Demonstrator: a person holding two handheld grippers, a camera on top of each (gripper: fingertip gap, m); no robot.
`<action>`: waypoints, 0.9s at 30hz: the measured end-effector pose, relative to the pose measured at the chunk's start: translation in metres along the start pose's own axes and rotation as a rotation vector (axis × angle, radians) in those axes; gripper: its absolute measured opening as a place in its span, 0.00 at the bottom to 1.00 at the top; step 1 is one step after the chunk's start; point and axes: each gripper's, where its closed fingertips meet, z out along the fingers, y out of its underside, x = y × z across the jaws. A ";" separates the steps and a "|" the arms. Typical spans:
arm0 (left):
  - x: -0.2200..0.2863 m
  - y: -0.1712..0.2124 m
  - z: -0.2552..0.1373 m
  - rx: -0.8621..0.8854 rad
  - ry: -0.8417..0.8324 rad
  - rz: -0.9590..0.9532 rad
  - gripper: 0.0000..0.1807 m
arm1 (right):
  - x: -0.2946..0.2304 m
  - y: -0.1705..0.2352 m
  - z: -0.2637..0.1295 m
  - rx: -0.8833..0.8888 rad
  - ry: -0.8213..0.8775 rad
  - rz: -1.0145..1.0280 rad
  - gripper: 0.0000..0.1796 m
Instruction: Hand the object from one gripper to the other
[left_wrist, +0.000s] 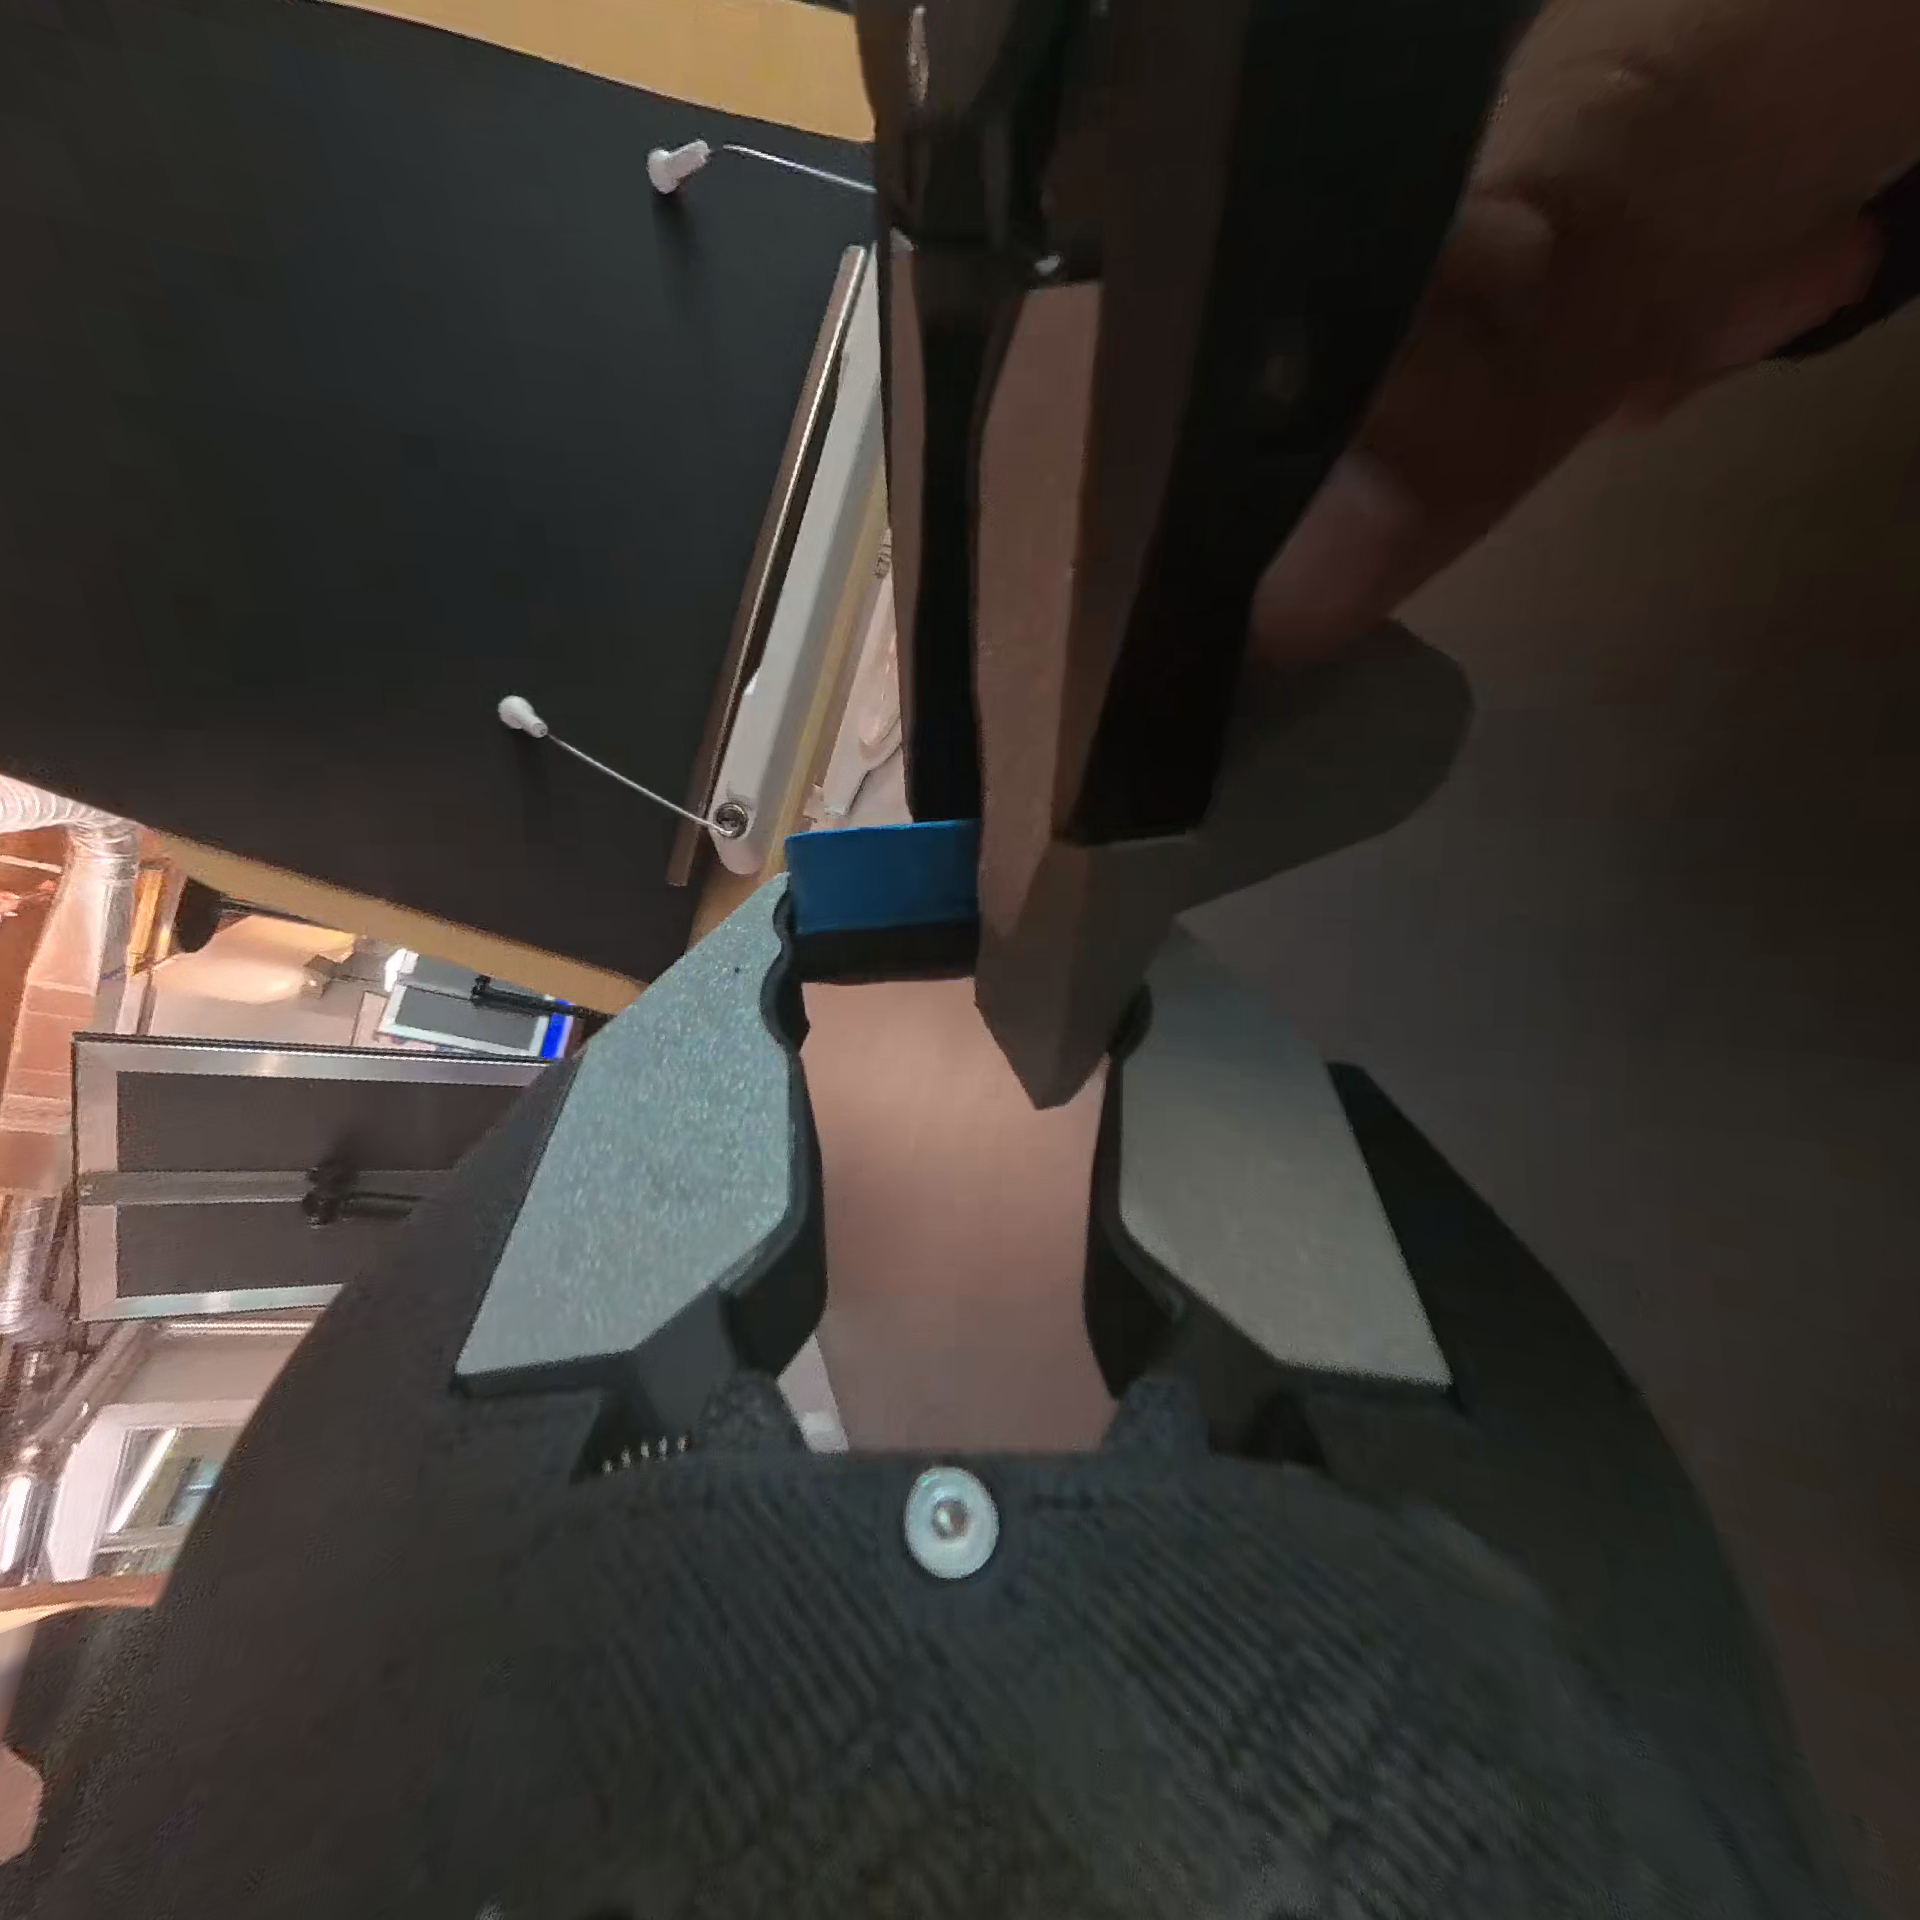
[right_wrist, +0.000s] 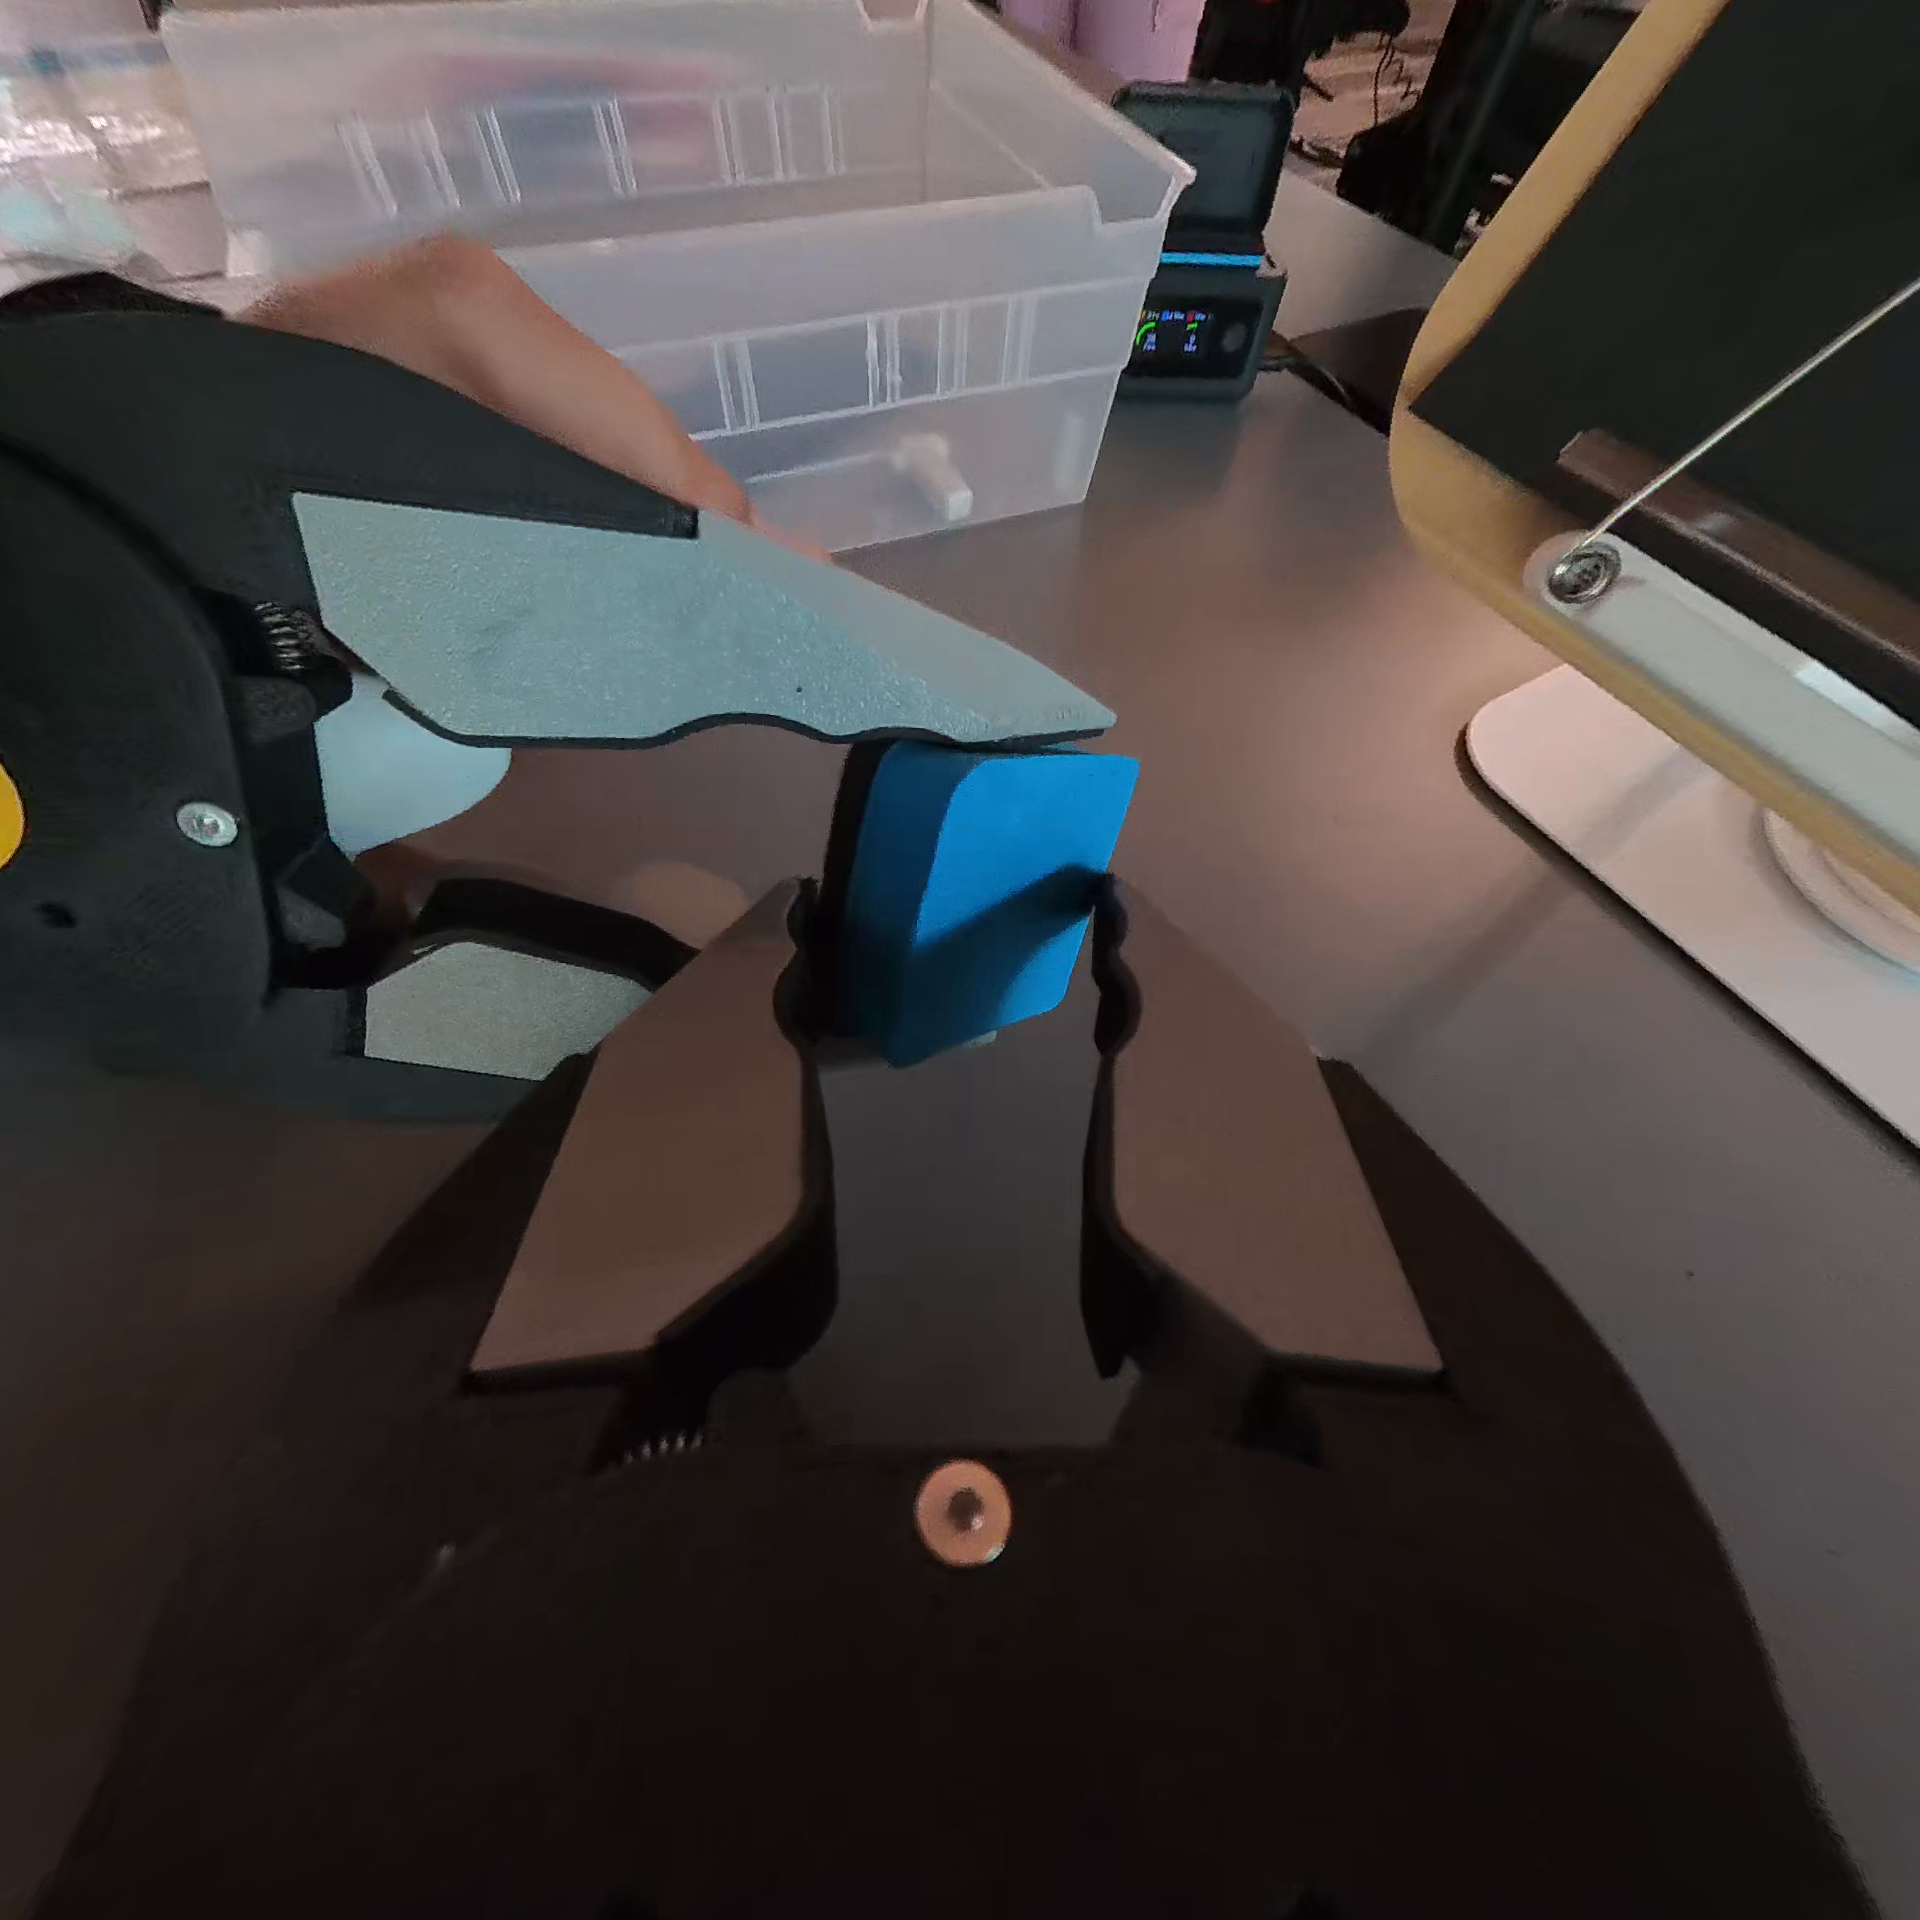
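Blue foam block, rounded corners, between textured grey fingertips

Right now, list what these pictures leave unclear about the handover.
- Left wrist view: most of the blue block is hidden behind the right hand-held gripper.
- Right wrist view: the lower finger of the left hand-held gripper is partly hidden by the right gripper, so its contact with the block cannot be told.
- Right wrist view: the bin's contents are blurred.
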 end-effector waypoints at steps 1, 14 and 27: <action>-0.001 -0.001 0.000 0.008 -0.002 -0.012 0.30 | 0.000 -0.001 -0.001 -0.001 -0.003 0.001 0.27; -0.015 -0.027 -0.020 0.221 -0.014 -0.139 0.30 | -0.019 -0.022 -0.023 0.132 -0.332 0.161 0.25; -0.039 -0.039 -0.056 0.394 -0.090 -0.093 0.29 | -0.020 -0.056 -0.085 0.379 -0.996 0.669 0.26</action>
